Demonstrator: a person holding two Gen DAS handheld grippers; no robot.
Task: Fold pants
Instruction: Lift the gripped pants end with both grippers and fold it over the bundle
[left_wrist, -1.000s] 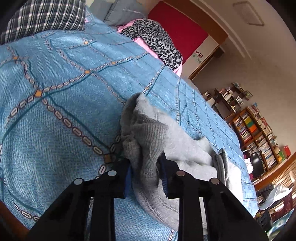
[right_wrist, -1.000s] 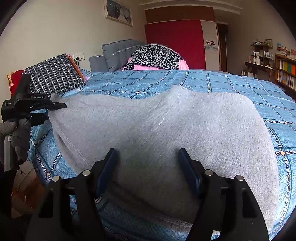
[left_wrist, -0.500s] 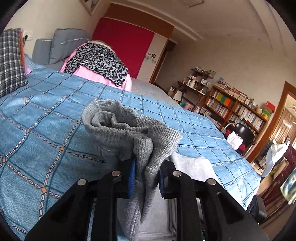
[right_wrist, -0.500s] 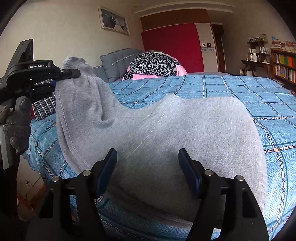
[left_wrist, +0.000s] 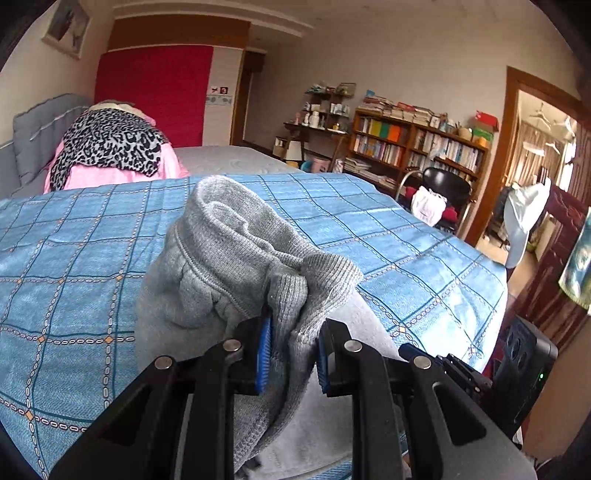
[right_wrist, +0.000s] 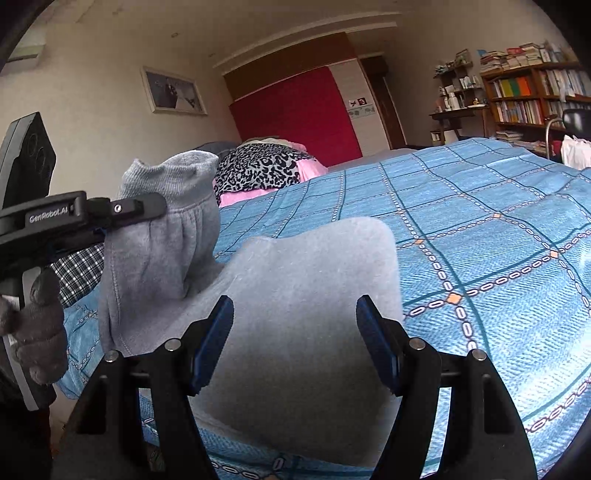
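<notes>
My left gripper (left_wrist: 293, 345) is clamped on the ribbed waistband of the grey pants (left_wrist: 236, 266), its blue pads pinching a bunched fold that rises above the fingers and hangs down below them. From my right camera that same gripper (right_wrist: 147, 208) shows at the left, held in my gloved hand (right_wrist: 37, 325), with the waistband end lifted clear of the bed (right_wrist: 498, 258) and draping back down onto the rest of the cloth.

My right gripper (right_wrist: 295, 339) stands wide open, holding nothing. Its two blue pads sit either side of the flat, smooth part of the pants (right_wrist: 314, 302), which lies on the blue checked bedspread near the bed's near edge; I cannot tell whether the pads touch the cloth.

Further up the bed a leopard-print cloth (right_wrist: 262, 166) lies over something pink, beside a checked pillow (right_wrist: 79, 269). Beyond are a red wardrobe panel (right_wrist: 299, 110), a framed picture (right_wrist: 173, 92), and, to the right, a bookshelf (left_wrist: 417, 147) and a black chair (left_wrist: 447, 184).
</notes>
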